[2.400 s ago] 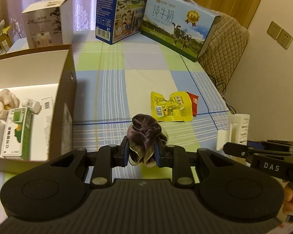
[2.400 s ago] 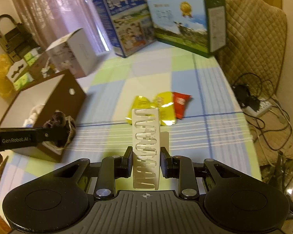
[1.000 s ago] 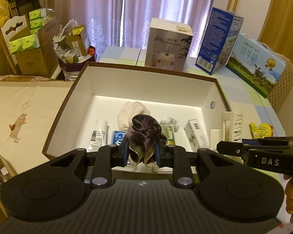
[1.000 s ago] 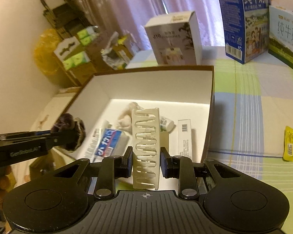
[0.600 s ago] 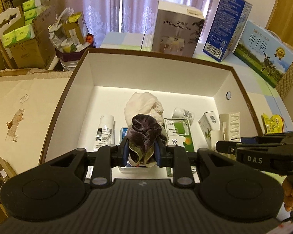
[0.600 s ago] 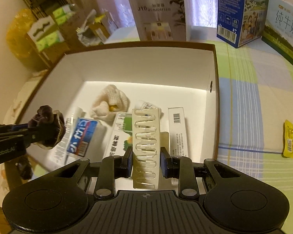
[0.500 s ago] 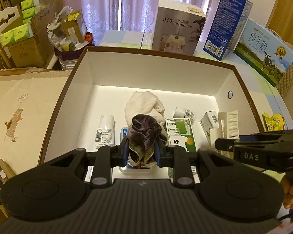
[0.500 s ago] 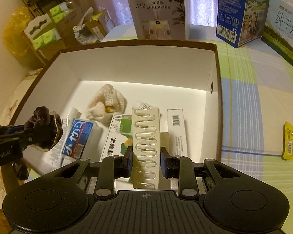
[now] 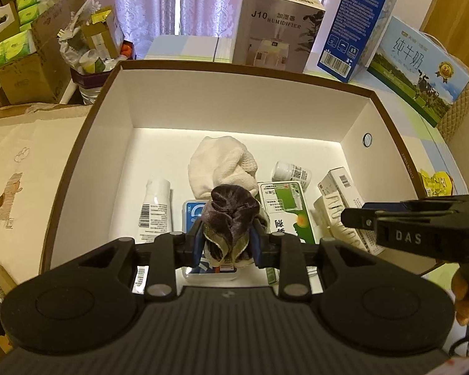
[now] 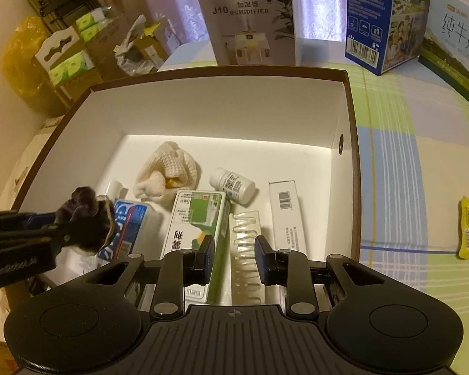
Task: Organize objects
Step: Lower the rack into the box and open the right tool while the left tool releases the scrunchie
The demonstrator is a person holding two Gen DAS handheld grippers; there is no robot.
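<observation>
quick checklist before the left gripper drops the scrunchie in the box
1. Left gripper clamped on the dark scrunchie: ok.
2. Scrunchie over the open box, inside its rim: ok.
3. Right gripper open, white comb-like rack released into the box: ok.
4. Right gripper clear of the drop spot: ok, it sits off to the side.
5. Bare floor under the scrunchie: not ok, the toothpaste box lies there.
6. Drop height: cannot tell.
</observation>
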